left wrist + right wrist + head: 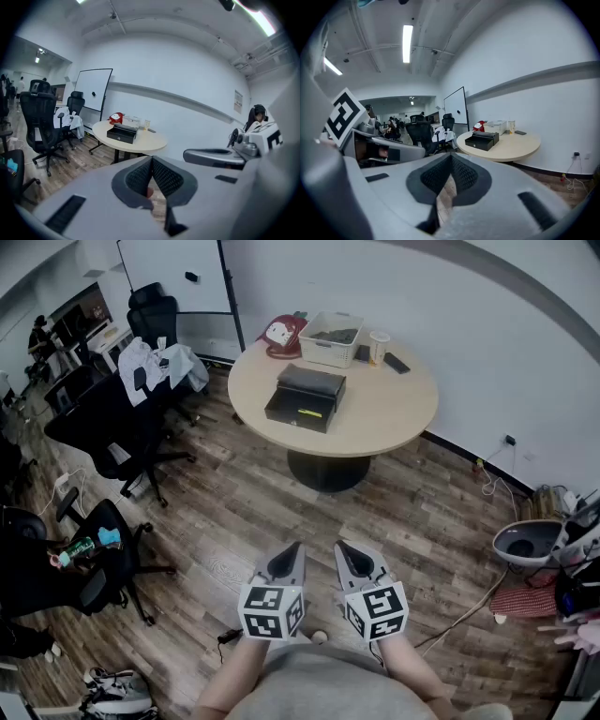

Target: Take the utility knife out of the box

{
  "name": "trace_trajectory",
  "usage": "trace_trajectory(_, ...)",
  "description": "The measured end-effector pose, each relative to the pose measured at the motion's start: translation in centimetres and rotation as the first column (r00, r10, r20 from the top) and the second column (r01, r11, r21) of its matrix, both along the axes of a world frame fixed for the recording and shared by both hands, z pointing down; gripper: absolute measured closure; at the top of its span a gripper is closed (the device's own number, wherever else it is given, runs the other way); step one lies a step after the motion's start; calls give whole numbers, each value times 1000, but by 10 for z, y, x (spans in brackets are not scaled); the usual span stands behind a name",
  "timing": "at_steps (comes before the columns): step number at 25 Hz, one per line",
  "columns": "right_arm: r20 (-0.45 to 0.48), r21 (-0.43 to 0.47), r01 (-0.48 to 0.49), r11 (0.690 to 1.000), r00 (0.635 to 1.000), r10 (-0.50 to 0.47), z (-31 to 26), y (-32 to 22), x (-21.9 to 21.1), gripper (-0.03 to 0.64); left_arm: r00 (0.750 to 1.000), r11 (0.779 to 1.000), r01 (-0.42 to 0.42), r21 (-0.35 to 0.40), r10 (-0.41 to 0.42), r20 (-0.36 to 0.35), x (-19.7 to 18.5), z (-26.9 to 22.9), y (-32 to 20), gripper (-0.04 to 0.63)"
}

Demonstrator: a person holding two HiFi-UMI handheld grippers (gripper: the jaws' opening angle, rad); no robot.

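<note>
Left gripper (289,561) and right gripper (352,559), low centre, jaws closed on nothing. Black box (306,397) sits on the round table (394,409), upper centre, well apart. Yellow streak (309,412) at its front is possibly the utility knife. Close in first, then open one gripper's jaws.

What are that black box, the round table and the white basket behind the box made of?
Black box: matte black with crisp edges, painted metal or hard plastic; can't tell which. Round table: smooth pale wood-look top, likely laminate. White basket: probably moulded plastic, with perforated walls.
</note>
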State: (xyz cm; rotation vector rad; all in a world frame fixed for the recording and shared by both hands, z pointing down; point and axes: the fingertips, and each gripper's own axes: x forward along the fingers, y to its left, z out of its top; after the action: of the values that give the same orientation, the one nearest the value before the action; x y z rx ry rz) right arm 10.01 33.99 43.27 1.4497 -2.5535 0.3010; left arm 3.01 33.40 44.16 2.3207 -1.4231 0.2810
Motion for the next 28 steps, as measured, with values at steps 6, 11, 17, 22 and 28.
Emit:
trace_trajectory(6, -11, 10, 35, 999, 999, -35, -6, 30, -3, 617, 999, 999, 34, 5, -34, -8, 0, -1, 32, 592)
trace_trajectory(11, 6, 5, 44, 999, 999, -44, -7, 44, -3, 617, 999, 999, 34, 2, -34, -10, 0, 0, 51, 592)
trace_trajectory(17, 37, 0, 70, 998, 997, -70, -8, 50, -11, 617, 999, 999, 44, -6, -44, -5, -6, 2, 57, 592)
trace_trajectory(22, 8, 11, 82, 997, 997, -82, -5, 44, -22, 617, 999, 999, 45, -13, -45, -9, -10, 7, 48, 592)
trace_trajectory(28, -14, 1, 92, 996, 996, -92, -3, 16, -26, 617, 998, 998, 53, -18, -54, -38, -15, 6, 16, 592)
